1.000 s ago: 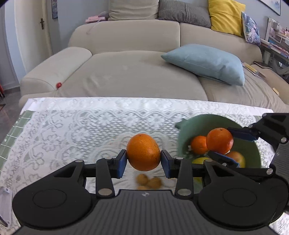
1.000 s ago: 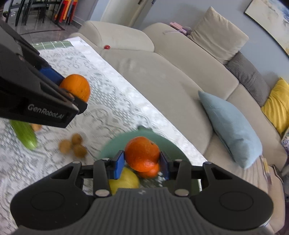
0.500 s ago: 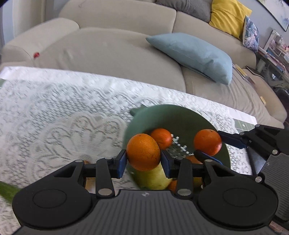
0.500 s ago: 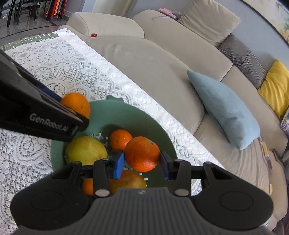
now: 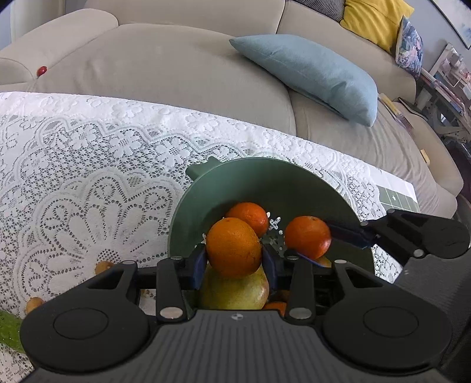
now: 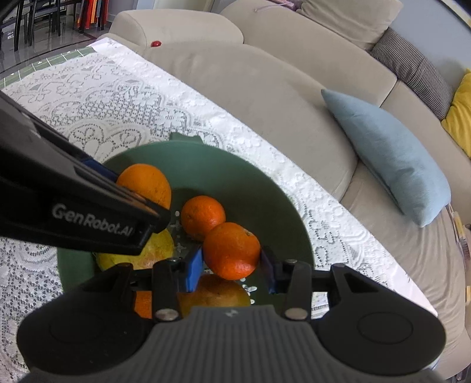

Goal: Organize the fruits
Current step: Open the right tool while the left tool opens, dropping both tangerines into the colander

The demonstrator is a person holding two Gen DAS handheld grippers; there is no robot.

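Left wrist view only: small brown fruits (image 5: 103, 266) on the lace-covered desk (image 5: 88, 165), left of the bowl.
Right wrist view only: dark chairs (image 6: 32, 17) beyond the desk end.
Left gripper (image 5: 234, 259): clamped on a large orange (image 5: 234, 247), held over the green bowl (image 5: 223, 182) above a yellow-green pear (image 5: 235, 290).
Right gripper (image 6: 231, 266): clamped on a smaller, deeper-coloured orange (image 6: 231, 250), over the bowl's middle.
Bowl contents: loose tangerine (image 6: 203, 217), further fruit beneath.
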